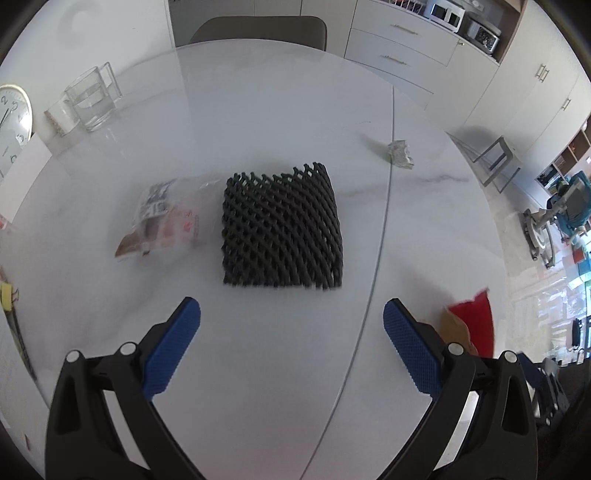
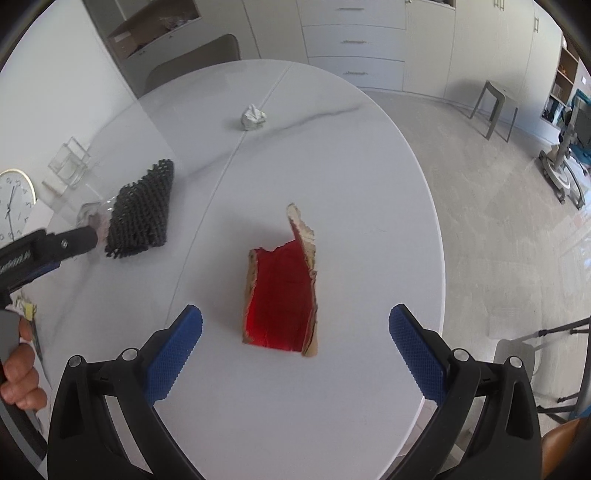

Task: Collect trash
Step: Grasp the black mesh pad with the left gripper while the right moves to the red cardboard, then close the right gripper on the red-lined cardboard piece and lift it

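Wrapper point(image 1: 162, 221) just beside mesh point(image 1: 282, 229)

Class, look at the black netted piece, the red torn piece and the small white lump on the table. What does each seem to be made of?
Black netted piece: probably soft foam mesh, matte, with open diamond holes.
Red torn piece: likely cardboard, glossy red face, ragged brown fibrous edges.
White lump: apparently crumpled paper or tissue, creased and dull.

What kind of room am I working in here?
Probably a home dining area: a round marble-look table with a chair pushed in, drawer cabinets along the wall, and small appliances on a shelf.
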The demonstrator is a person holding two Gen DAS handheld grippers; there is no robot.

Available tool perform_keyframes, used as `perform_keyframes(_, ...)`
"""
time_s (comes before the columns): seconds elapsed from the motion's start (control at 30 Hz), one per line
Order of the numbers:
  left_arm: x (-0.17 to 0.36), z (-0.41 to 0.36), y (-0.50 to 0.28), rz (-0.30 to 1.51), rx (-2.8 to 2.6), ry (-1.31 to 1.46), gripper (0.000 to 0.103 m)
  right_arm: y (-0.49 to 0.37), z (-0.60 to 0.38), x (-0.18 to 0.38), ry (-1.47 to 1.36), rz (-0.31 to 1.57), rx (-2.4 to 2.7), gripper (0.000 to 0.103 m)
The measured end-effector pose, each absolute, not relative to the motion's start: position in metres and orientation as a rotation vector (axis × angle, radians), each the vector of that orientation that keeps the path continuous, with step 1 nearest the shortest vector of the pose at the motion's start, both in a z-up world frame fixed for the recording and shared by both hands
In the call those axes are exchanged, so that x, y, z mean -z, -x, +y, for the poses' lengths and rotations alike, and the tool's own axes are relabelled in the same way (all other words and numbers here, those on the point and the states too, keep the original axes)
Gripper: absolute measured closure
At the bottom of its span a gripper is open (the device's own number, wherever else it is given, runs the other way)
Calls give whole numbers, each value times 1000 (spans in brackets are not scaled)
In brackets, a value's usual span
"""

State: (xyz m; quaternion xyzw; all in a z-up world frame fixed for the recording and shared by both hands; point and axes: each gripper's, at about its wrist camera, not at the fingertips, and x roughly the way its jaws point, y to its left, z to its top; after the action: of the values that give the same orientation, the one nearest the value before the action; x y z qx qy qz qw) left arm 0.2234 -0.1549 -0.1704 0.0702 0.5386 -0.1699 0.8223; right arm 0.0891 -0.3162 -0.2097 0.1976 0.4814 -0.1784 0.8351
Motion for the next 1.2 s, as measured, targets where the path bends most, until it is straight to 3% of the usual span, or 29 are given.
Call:
perform_keyframes(0.23,191,-194,-234,1031,281,-312,8,-95,-324,223,-436,1040,401,2)
perform_keyframes(0.3,203,-203,-232,1019,271,-363,13,-96,-323,226,-418,1051,397,2)
perform_keyframes(0.5,234,-214,-243,1074,264,-411,34,-99,-325,230,-396,1059,390,2)
perform_keyframes(0.57,239,-214,-249,1100,277,-400,47,-100,-326,231,-399,1058,387,2)
perform_keyframes(0.7,238,-211,-257,1108,305,-374,64,-101,-328,232,-416,1052,387,2)
perform_keyframes(0.83,229,-204,-263,1132,368,-324,90,-101,-328,234,-436,1055,391,2)
perform_keyframes(1.2,181,-181,-249,1077,415,-269,91,-110,-331,242,-458,1081,415,3)
